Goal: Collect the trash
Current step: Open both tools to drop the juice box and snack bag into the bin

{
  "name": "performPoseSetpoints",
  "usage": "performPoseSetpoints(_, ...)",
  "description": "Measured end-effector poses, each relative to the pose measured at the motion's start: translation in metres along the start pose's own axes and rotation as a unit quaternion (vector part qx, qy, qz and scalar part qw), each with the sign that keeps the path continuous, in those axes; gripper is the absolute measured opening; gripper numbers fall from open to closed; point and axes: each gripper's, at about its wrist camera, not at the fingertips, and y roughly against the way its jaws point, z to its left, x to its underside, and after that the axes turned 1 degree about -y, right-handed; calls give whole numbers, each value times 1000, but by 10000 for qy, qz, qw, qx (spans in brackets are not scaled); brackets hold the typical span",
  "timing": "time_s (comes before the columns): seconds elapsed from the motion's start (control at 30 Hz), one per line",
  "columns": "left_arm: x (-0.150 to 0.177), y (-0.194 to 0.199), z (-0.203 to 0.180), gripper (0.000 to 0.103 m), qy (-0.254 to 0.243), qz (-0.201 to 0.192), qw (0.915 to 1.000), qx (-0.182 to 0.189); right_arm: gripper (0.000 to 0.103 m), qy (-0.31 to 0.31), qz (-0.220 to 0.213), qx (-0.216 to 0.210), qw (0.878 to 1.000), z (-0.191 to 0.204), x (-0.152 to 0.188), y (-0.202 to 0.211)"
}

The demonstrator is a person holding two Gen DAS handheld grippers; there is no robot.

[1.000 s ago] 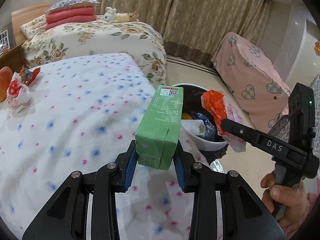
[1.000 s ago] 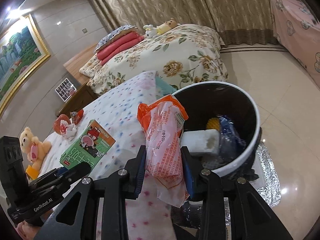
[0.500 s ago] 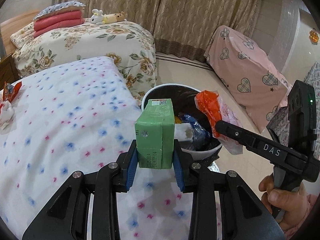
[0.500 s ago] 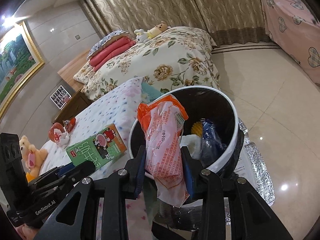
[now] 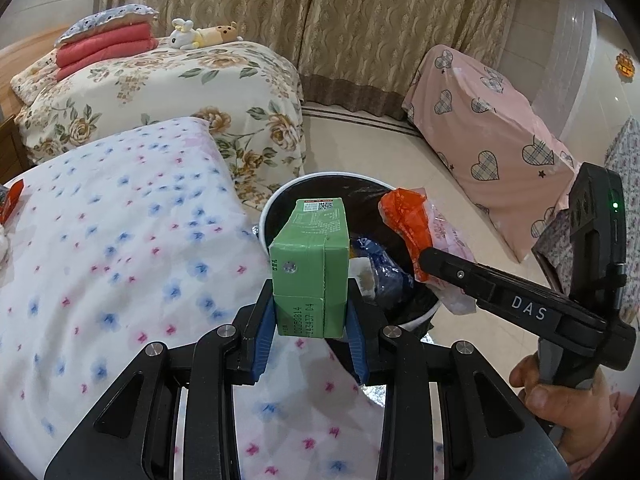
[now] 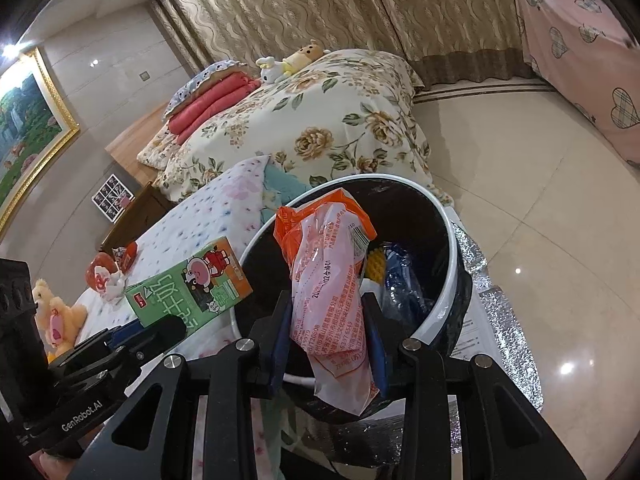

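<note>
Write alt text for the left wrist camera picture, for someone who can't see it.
The left gripper clamps a green drink carton in front of a white-rimmed trash bin beside a bed with a dotted cover. At right, the right gripper holds an orange and pink plastic wrapper above the bin, which already holds trash.

"DAS" on the right gripper point(image 5: 424, 258), "GenRobot.AI" on the left gripper point(image 6: 176, 326)
</note>
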Motion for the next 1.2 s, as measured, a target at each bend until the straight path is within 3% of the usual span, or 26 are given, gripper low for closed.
performPoseSetpoints(1.03, -16, -28, -8, 31, -66, 203, 9997, 89, 38, -61, 187, 138, 9997, -9, -22, -17)
performPoseSetpoints(1.17, -16, -23, -6, 46, -20, 150, 9999, 30, 51, -109, 219, 124, 9996, -9, -25, -17)
performPoseSetpoints(1.2, -16, -21, -4, 51, 12, 126, 9999, 24, 59, -115, 202, 130, 9996, -9, -26, -16)
